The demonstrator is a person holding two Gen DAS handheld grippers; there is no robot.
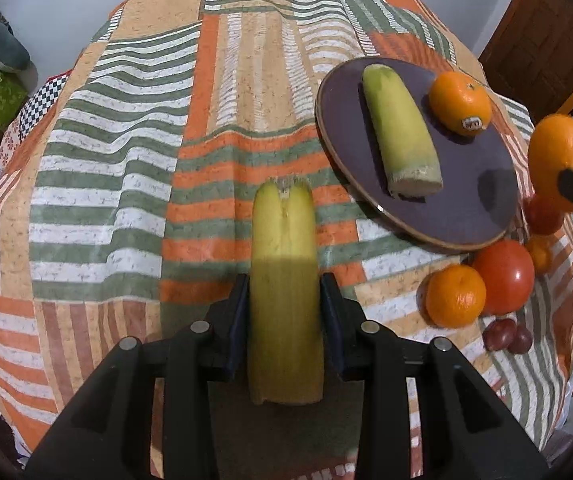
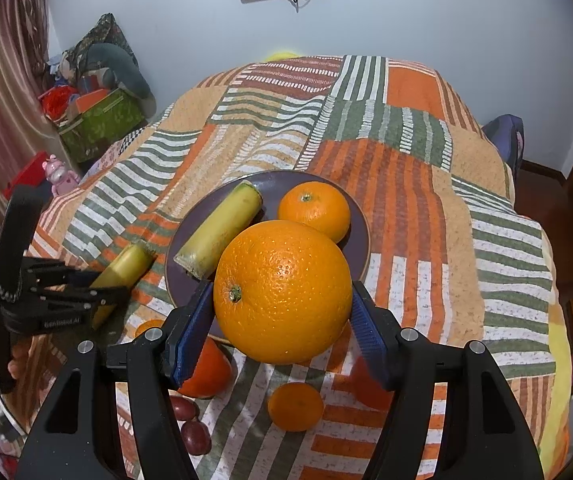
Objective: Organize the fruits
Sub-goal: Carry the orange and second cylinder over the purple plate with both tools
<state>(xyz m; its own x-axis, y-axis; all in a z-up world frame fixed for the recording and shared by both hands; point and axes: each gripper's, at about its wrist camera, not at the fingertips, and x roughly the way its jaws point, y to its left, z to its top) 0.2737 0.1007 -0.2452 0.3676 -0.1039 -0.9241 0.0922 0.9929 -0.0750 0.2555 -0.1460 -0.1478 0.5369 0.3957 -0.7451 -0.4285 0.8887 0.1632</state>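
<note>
Clamped between the blue pads of the right tool (image 2: 282, 312), a big orange (image 2: 282, 290) fills the near foreground, held in the air above the near rim of the plate (image 2: 360, 216), stem scar turned to the left. Largest of all is the desk, draped in a patchwork cloth (image 2: 406, 184) of orange, green and white stripes that hangs over every edge. On it, toward the middle, sits the dark round plate, carrying a cut length of yellow-green banana (image 2: 218, 230) on its left half and a smaller stickered orange (image 2: 314, 210) at its far side, the two just apart. The left tool (image 1: 284, 304) is clenched on a second banana piece (image 1: 284, 272), gripping it across the middle and pointing it away from the camera, level over the cloth left of the plate; the right wrist view shows a hand wrapped round that tool's handle. Near the desk's front edge lie a red tomato (image 1: 504, 276), a small orange (image 1: 455, 295) touching it, and dark grapes (image 1: 507, 334) just beside them.
</note>
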